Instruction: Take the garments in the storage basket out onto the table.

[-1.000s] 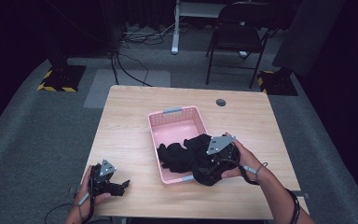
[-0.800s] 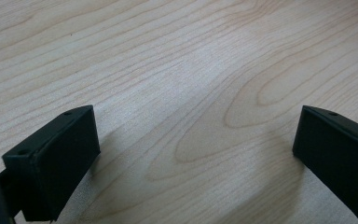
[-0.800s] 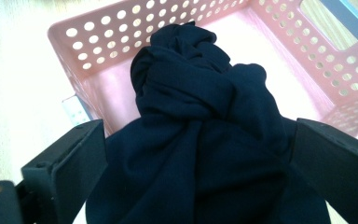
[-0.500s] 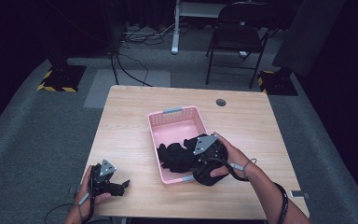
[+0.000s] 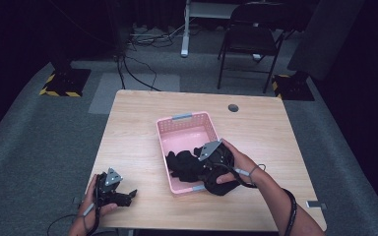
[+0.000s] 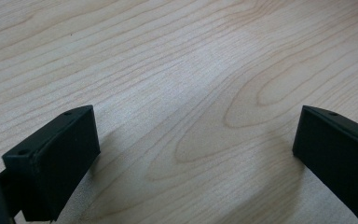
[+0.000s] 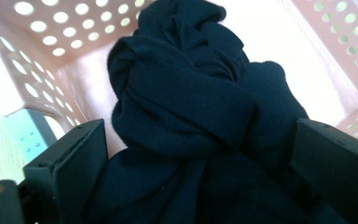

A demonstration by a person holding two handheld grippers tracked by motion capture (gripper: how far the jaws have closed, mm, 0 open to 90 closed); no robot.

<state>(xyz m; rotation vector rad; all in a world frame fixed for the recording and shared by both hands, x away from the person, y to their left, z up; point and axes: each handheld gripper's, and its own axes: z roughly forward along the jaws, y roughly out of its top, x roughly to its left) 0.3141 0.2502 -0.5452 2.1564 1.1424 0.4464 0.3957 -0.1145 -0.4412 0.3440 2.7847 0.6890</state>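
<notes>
A pink perforated basket [image 5: 182,118] stands on the middle of the wooden table [image 5: 266,128]. A crumpled black cloth [image 5: 184,164] lies in its near half and spills over the near right rim. My right gripper [image 5: 203,164] reaches into the basket from the right. In the right gripper view the jaws of my right gripper [image 7: 200,158] stand wide apart with the bunched cloth [image 7: 182,93] between them, the basket wall [image 7: 51,37] behind. My left gripper [image 5: 128,194] rests on the table's near left corner, open over bare wood [image 6: 196,154].
A small round hole [image 5: 233,107] sits in the tabletop at the far right. A dark folding chair [image 5: 256,34] and cables [image 5: 138,44] are on the grey floor beyond the table. A yellow-and-black striped base [image 5: 59,91] lies far left.
My right gripper has moved left, from the basket's right rim into the basket, carrying the black cloth inward. The left gripper has stayed put.
</notes>
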